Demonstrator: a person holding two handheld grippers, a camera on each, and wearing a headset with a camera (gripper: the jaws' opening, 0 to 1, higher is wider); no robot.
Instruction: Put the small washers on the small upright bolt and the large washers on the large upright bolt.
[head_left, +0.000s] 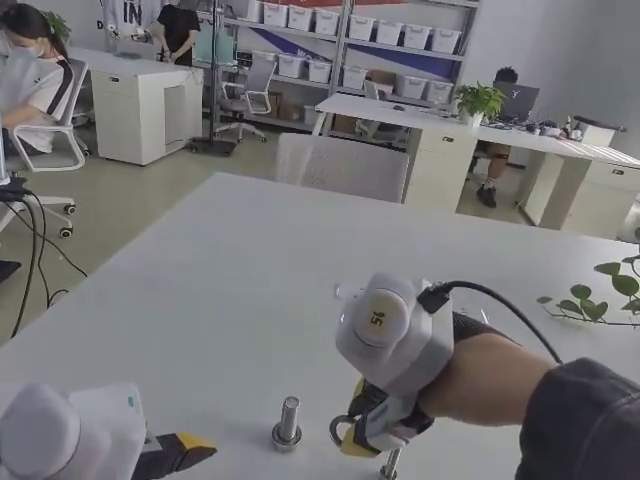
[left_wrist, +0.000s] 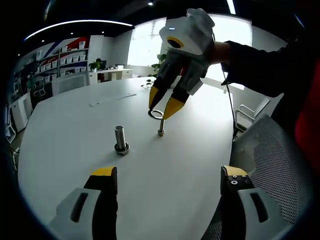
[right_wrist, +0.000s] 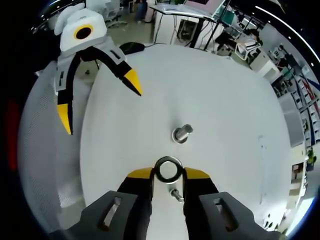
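White desk (head_left: 250, 280) holds a large bolt (head_left: 287, 423) upright; the right hand-held gripper (head_left: 352, 432) pinches a washer (right_wrist: 168, 169) above the upright small bolt (head_left: 391, 463); the left hand-held gripper (left_wrist: 169, 172) gapes.

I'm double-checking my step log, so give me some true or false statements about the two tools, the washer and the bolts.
The right tool grips a washer. True.
The left tool is shut on a washer. False: its jaws stand open with nothing between them.
The held washer sits at the foot of the small bolt. False: it hangs above that bolt's top.
The large bolt stands upright on the table. True.
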